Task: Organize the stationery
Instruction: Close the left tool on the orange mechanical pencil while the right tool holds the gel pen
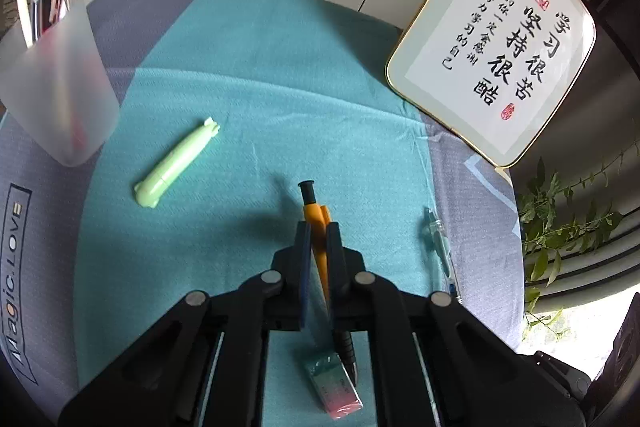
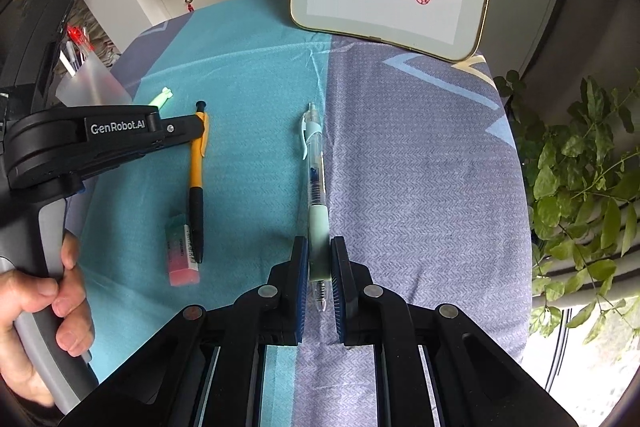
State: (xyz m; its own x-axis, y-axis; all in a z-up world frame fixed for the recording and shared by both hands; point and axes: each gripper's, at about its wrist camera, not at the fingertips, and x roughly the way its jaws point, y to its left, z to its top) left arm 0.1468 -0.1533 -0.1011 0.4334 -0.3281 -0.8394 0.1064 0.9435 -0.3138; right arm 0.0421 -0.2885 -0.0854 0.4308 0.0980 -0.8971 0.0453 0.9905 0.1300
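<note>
My left gripper [image 1: 319, 229] is shut on an orange pen [image 1: 313, 211] with a black grip, pinching it near its clip end. In the right wrist view the same pen [image 2: 196, 171] lies along the teal cloth with the left gripper [image 2: 197, 126] on its upper part. My right gripper [image 2: 319, 245] is shut on the pale green grip of a clear gel pen [image 2: 315, 155], which in the left wrist view [image 1: 438, 243] lies off to the right. A pink and green eraser [image 2: 182, 253] sits beside the orange pen's tip. A light green highlighter [image 1: 176, 163] lies to the left.
A frosted pen holder [image 1: 56, 83] with several pens stands at the far left. A framed calligraphy board [image 1: 492, 39] leans at the back right. A leafy plant [image 2: 580, 167] hangs past the table's right edge. A hand [image 2: 40, 307] holds the left gripper's handle.
</note>
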